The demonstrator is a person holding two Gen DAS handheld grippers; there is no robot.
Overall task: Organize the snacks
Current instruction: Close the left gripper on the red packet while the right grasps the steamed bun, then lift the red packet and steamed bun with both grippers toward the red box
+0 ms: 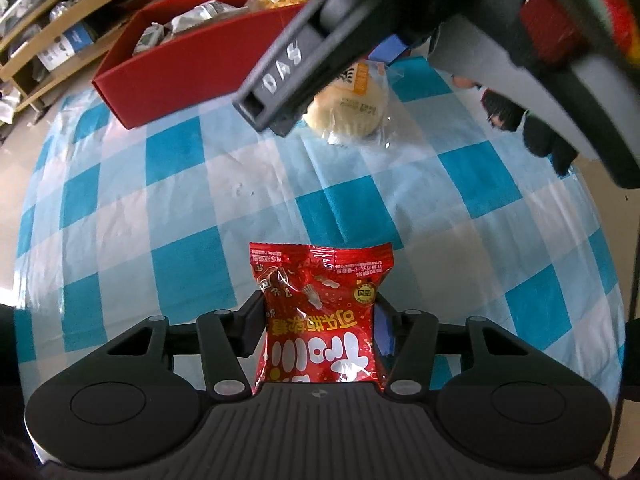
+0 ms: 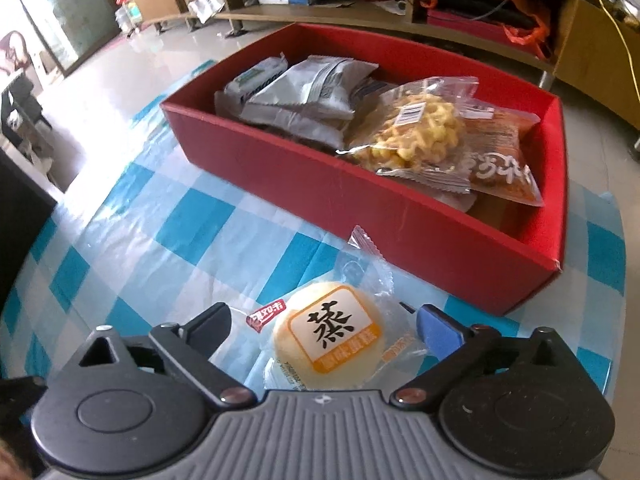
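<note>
The red candy bag [image 1: 320, 312] is pinched at its sides by the left gripper [image 1: 320, 316], low over the blue checked tablecloth [image 1: 160, 208]. The right gripper [image 2: 322, 324] is spread wide around the wrapped steamed cake [image 2: 332, 336], which lies on the cloth just in front of the red box [image 2: 320, 184]. The cake is soft, so it should be squeezed gently, at its middle. Both snacks should be lifted well above the box wall, then set down in the free space beside the packets already inside.

Shiny red foil candy packet [image 1: 320, 312] flat on the checked cloth, clear-wrapped round pale steamed cake [image 2: 328, 336] near the red cardboard box [image 2: 360, 184] of snack packets
</note>
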